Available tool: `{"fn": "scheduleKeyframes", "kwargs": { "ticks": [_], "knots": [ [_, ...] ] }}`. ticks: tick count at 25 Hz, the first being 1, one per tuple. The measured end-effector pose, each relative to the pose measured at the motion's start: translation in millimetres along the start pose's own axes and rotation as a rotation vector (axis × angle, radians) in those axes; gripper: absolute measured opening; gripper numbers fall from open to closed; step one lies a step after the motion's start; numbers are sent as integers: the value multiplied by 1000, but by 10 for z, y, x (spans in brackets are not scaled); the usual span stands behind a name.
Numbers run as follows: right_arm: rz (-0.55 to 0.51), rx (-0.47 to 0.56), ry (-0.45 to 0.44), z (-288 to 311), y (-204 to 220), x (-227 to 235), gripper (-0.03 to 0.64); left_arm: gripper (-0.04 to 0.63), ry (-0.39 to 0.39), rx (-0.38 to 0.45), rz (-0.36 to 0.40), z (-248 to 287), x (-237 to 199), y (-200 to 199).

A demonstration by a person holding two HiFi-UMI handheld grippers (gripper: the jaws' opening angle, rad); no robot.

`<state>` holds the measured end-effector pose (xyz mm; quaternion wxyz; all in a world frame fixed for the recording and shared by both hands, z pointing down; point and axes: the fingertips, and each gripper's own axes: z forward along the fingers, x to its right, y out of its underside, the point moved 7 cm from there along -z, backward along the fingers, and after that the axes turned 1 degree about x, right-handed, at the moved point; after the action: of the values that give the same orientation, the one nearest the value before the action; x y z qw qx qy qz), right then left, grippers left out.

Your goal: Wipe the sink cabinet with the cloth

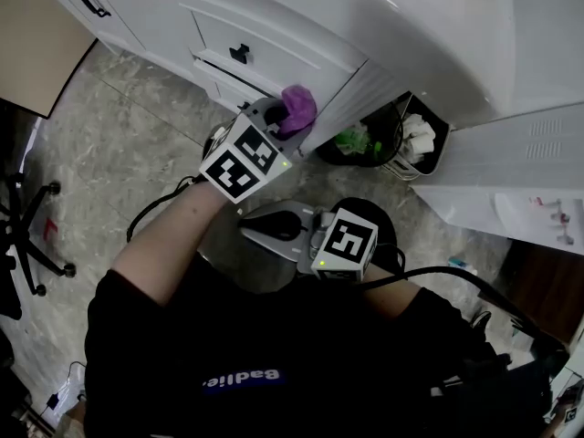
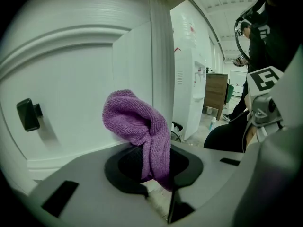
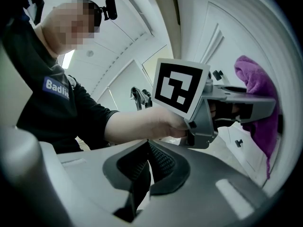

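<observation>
White front of the sink cabinet, at its corner: left gripper pinches only a thin fold of purple cloth, so dragging may pull it free; right gripper, apart from the cabinet, sits closed and empty.

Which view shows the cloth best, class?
The left gripper view: the cloth fills the centre, pinched by the left gripper, its knit plain against the white cabinet. The head view shows only a small purple bunch at that gripper's tip. The right gripper view shows it at the right edge, partly behind that gripper.
</observation>
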<state>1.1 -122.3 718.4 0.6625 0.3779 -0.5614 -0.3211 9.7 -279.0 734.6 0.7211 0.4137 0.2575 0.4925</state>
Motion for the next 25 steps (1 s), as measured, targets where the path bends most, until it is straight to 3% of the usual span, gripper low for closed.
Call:
{"fn": "scheduleKeyframes", "kwargs": {
  "ticks": [5, 11, 13, 17, 25],
  "knots": [
    [-2, -11, -5, 47, 14, -3, 2, 89, -8, 15, 15, -25, 27, -3],
    [76, 6, 31, 120, -62, 46, 2, 89, -65, 128, -16, -477, -33, -108],
    [101, 17, 71, 79, -260, -16, 2, 89, -115, 153, -72, -805, -62, -163],
    [116, -25, 169, -139, -724, -318, 2, 89, -243, 196, -257, -1657, -30, -313],
    [235, 35, 234, -687, -1601, -1054, 2, 89, -455, 225, -407, -3265, 411, -1119]
  ]
}}
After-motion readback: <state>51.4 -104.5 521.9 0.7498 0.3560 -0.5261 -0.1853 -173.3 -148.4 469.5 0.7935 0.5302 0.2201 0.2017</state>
